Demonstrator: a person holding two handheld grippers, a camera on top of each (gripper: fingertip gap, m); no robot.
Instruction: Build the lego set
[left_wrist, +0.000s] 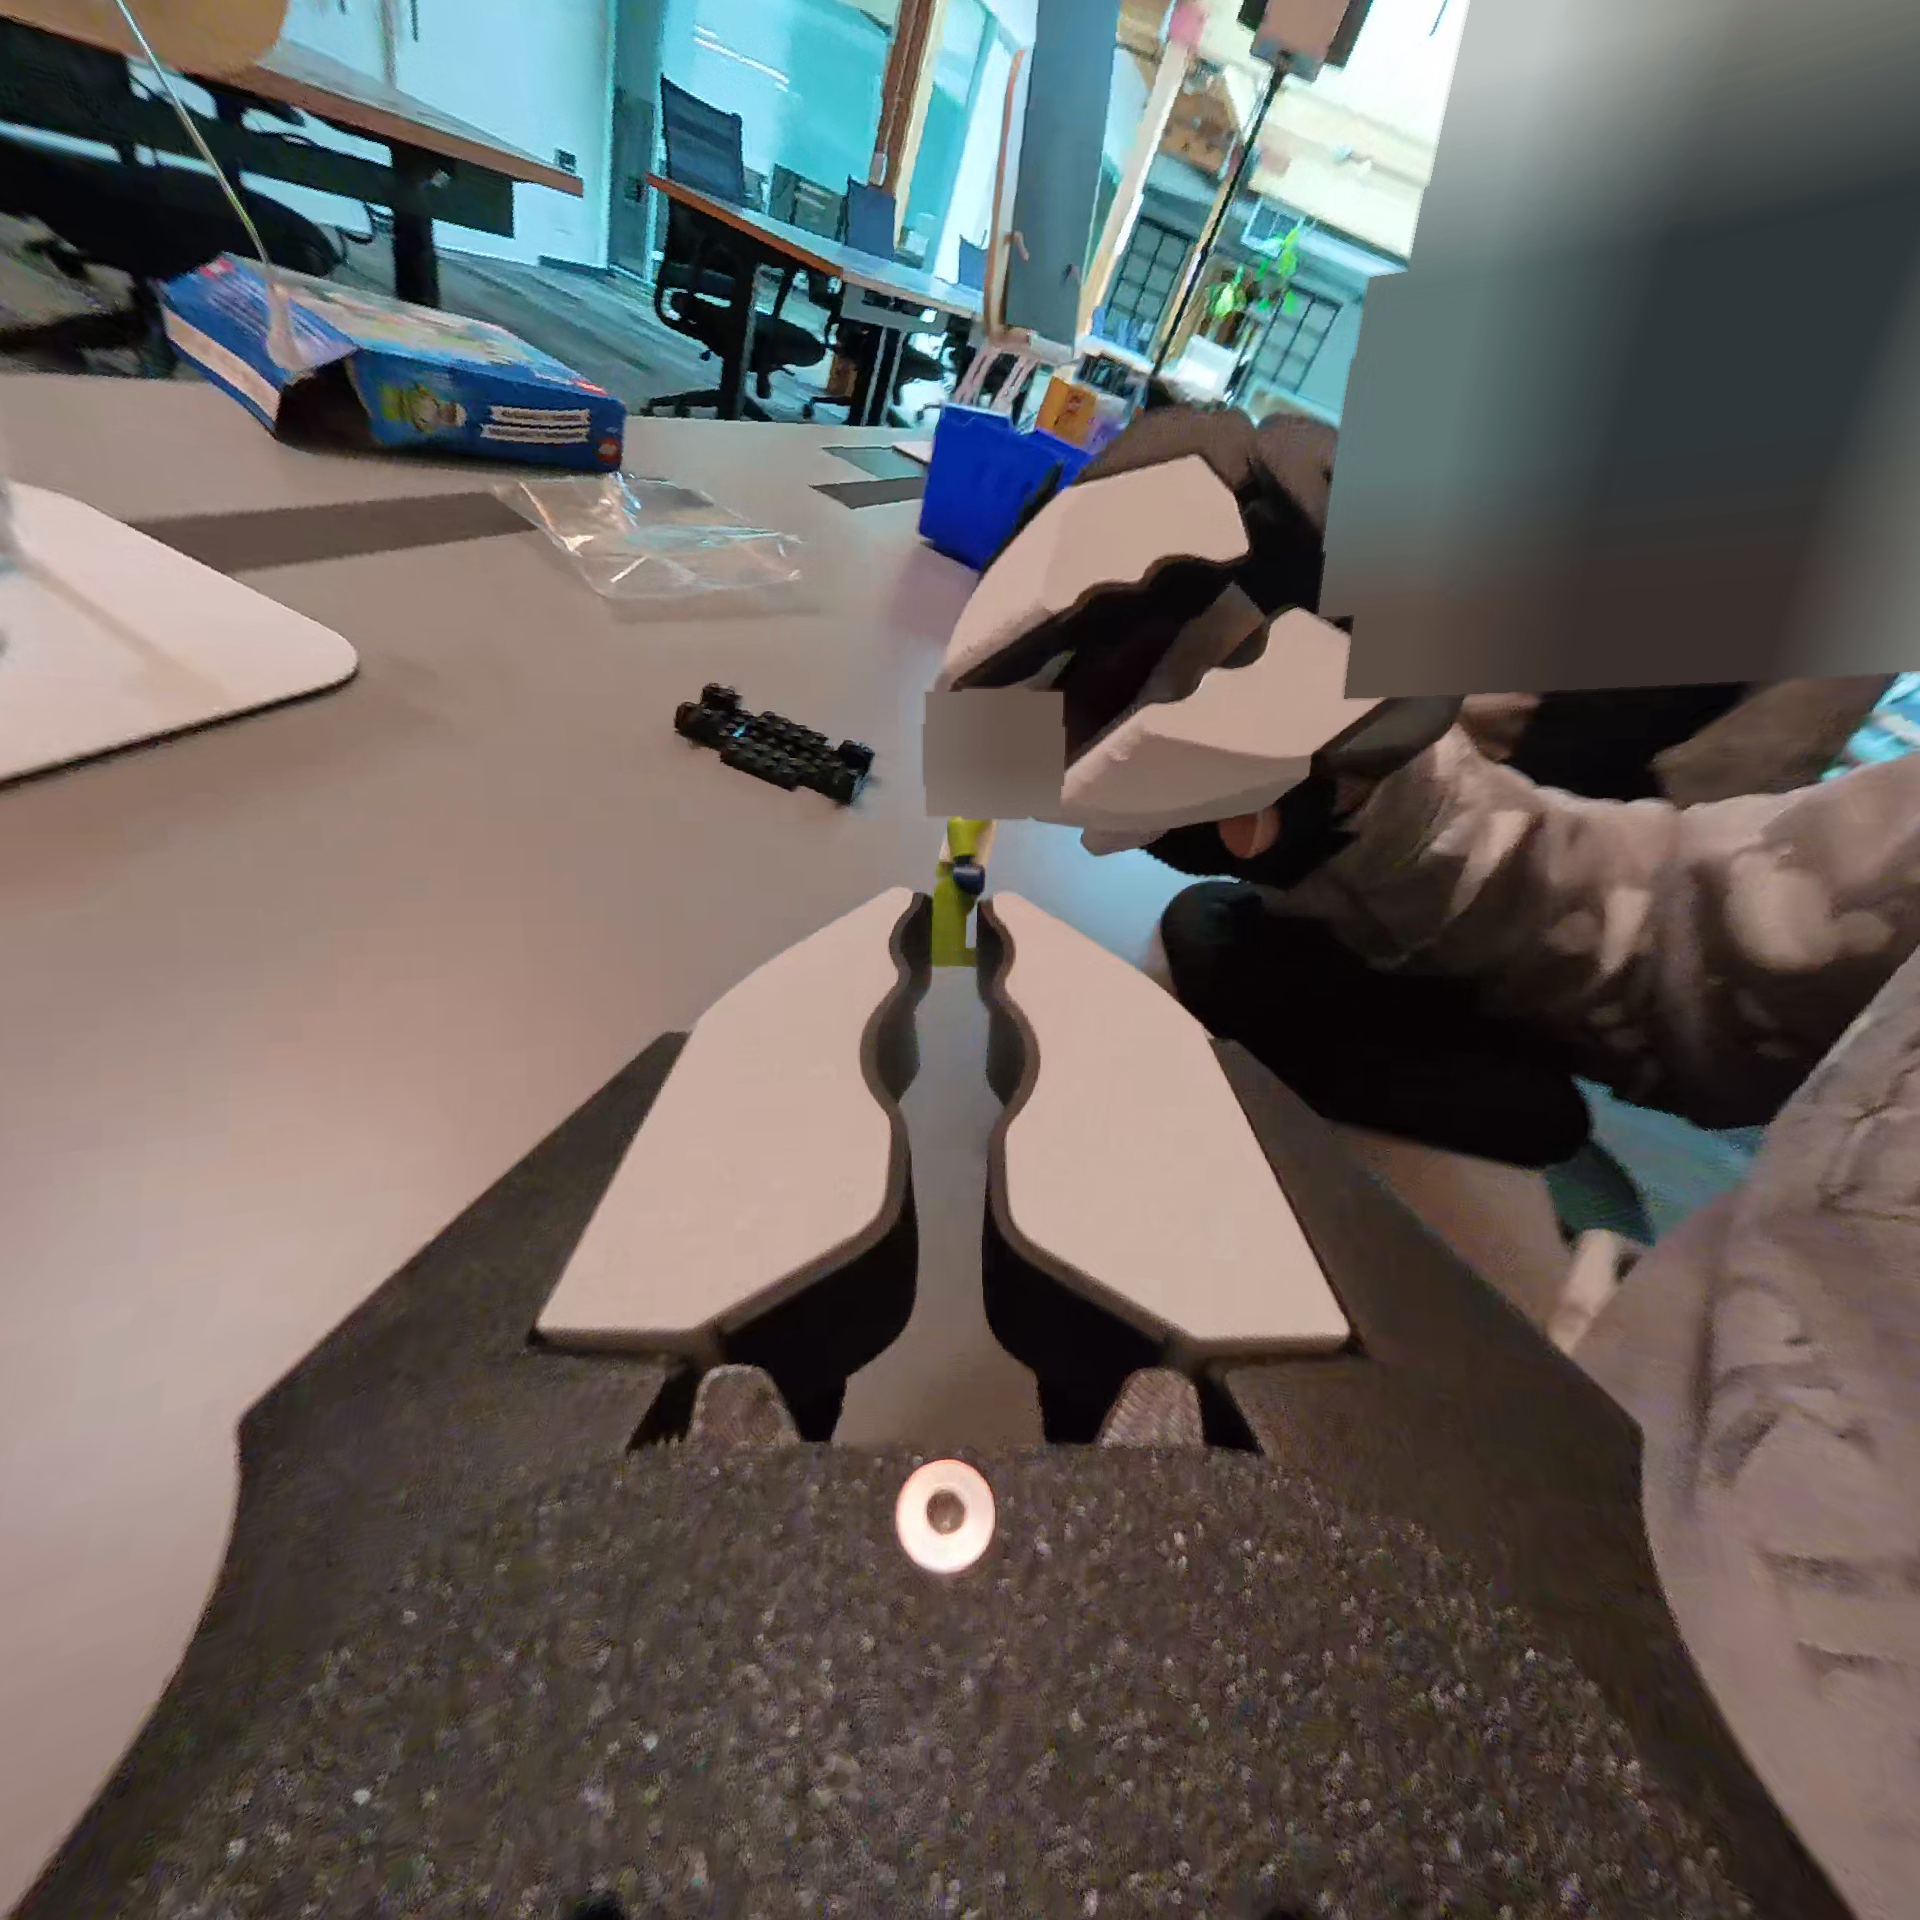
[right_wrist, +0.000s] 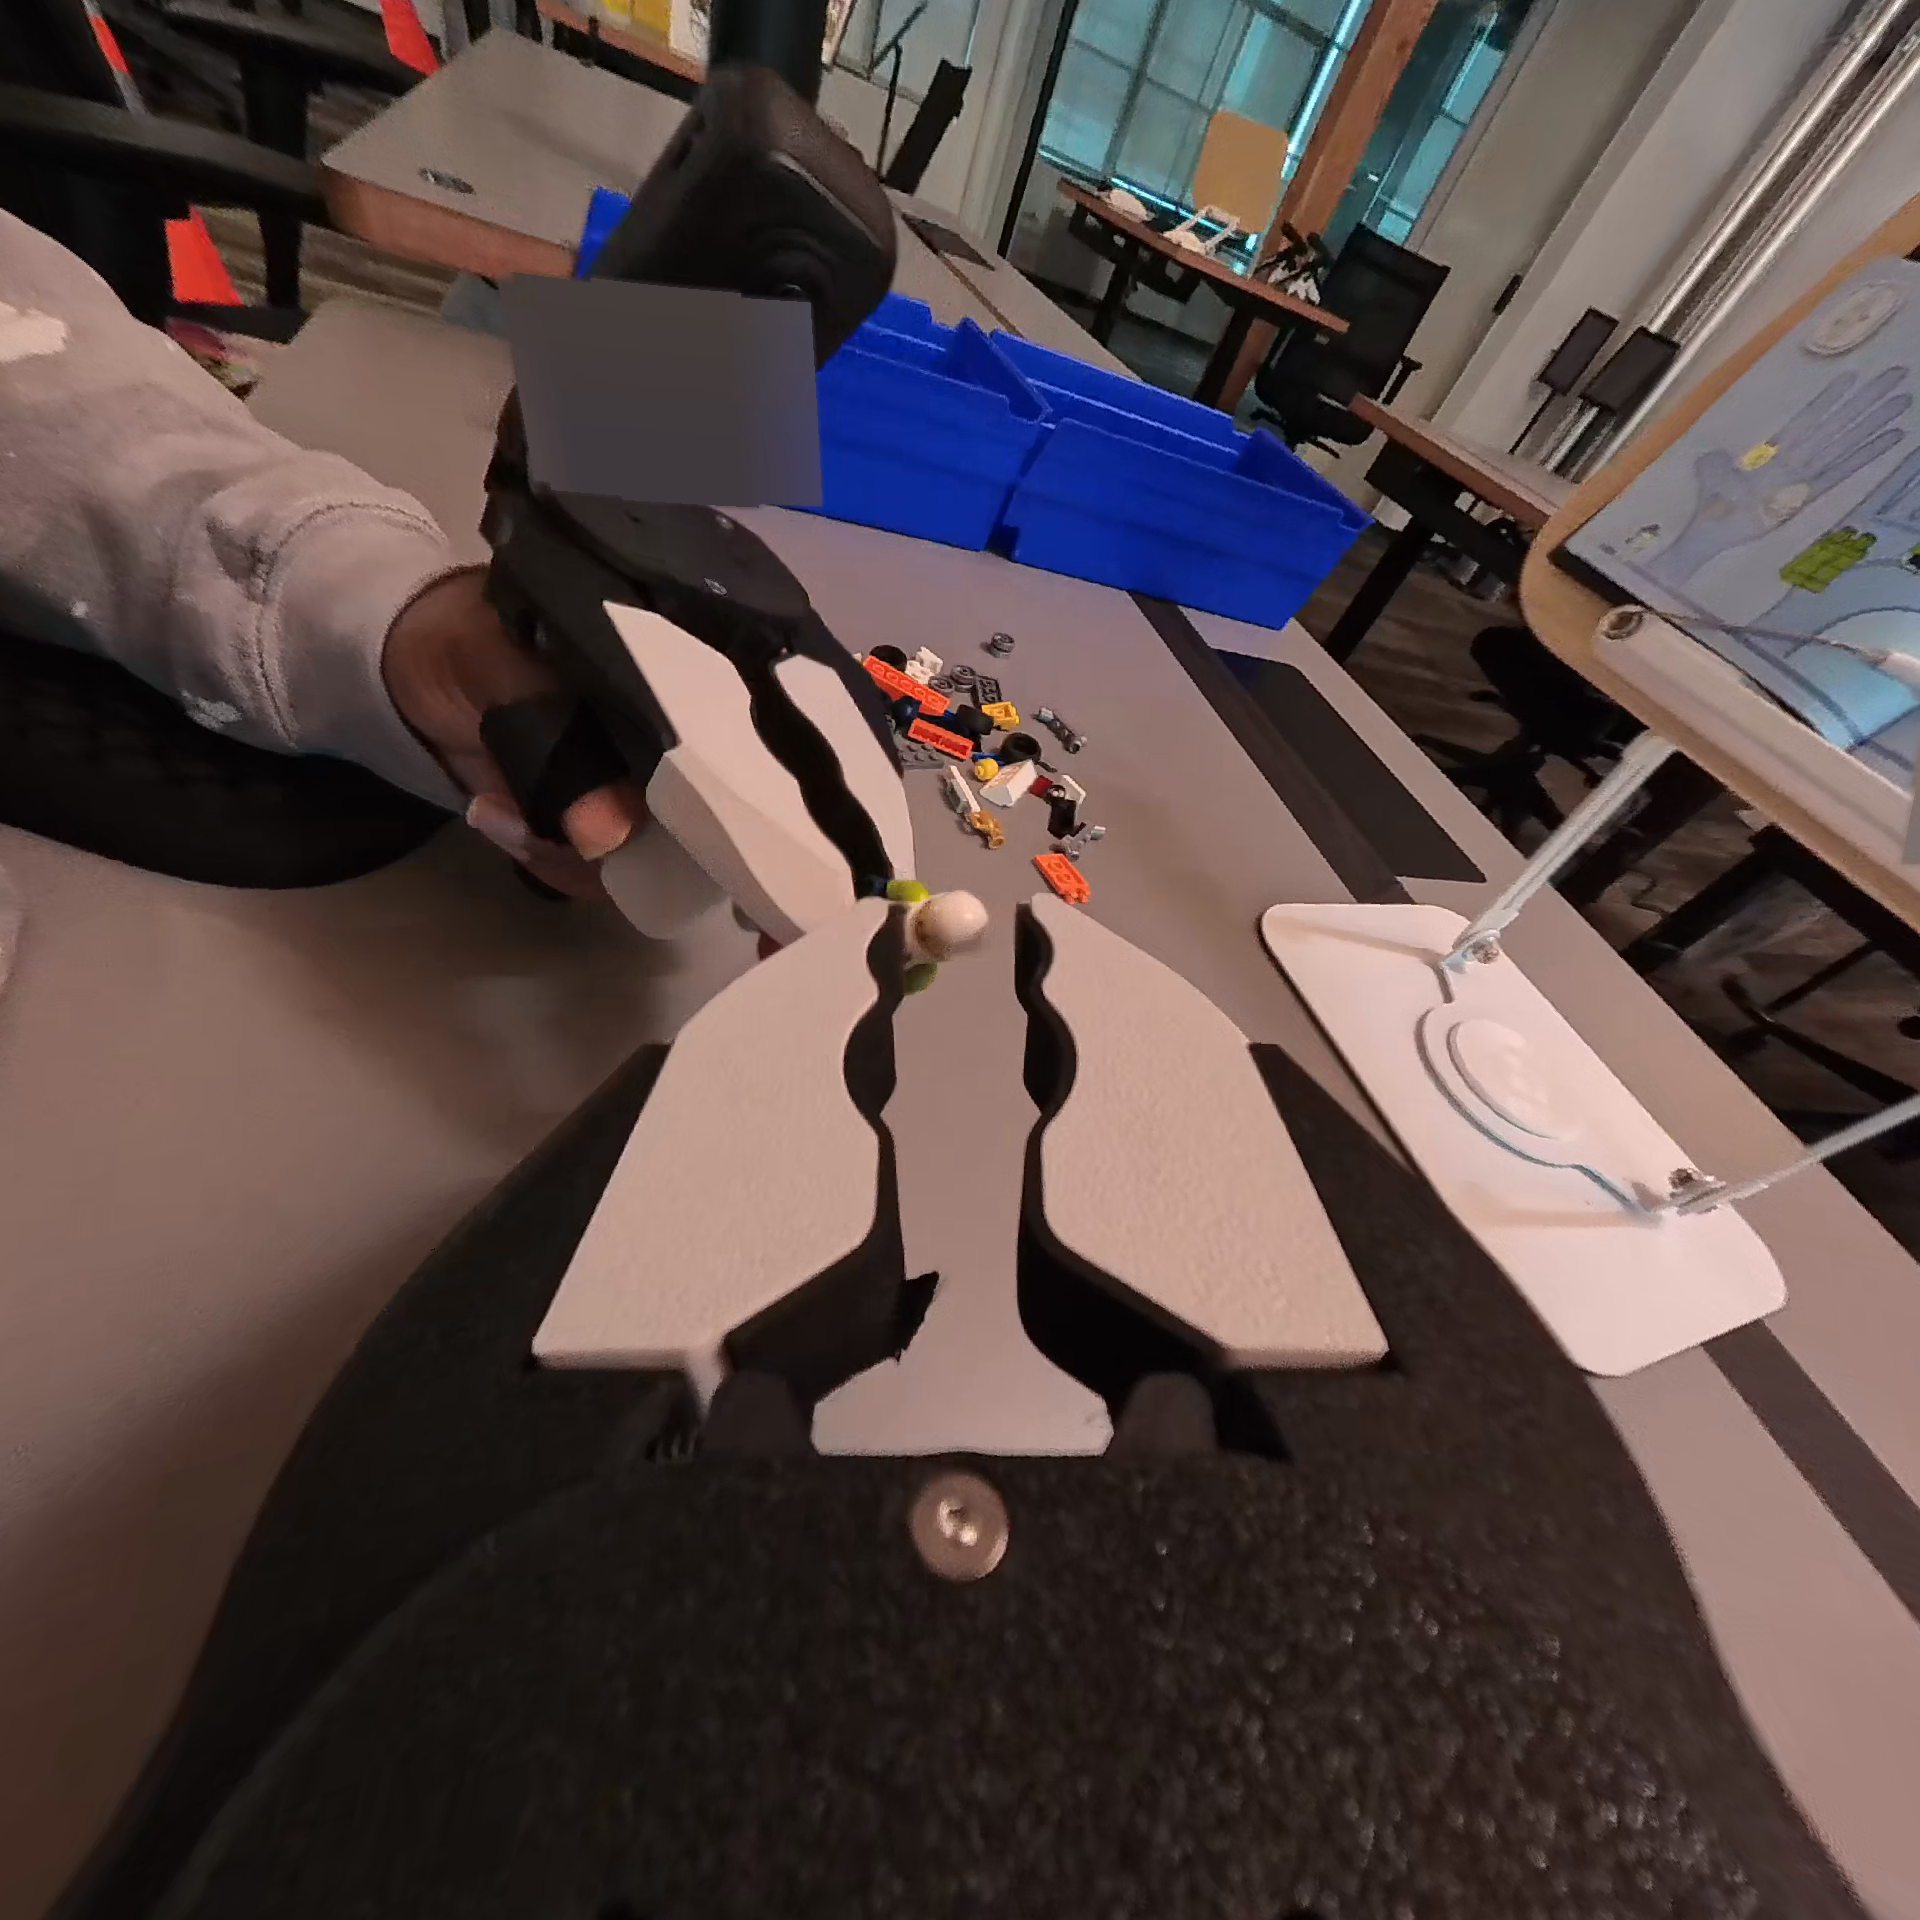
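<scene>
While the left gripper (left_wrist: 948, 914) pinches the minifigure (left_wrist: 958, 883) by its tips, the right gripper's (right_wrist: 951, 914) fingers gape emptily, so a nudge could pop it loose.

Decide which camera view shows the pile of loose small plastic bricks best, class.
The right wrist view: the pile of loose small plastic bricks lies in plain sight on the grey table, colours distinct. The left wrist view does not show the pile at all.

The minifigure (left_wrist: 958, 902) has its upper part covered by a mosaic patch in the left wrist view. In the right wrist view the loose bricks (right_wrist: 977, 743) are too small to identify individually. The instruction sheet (right_wrist: 1766, 499) is cut off at the right edge.
</scene>
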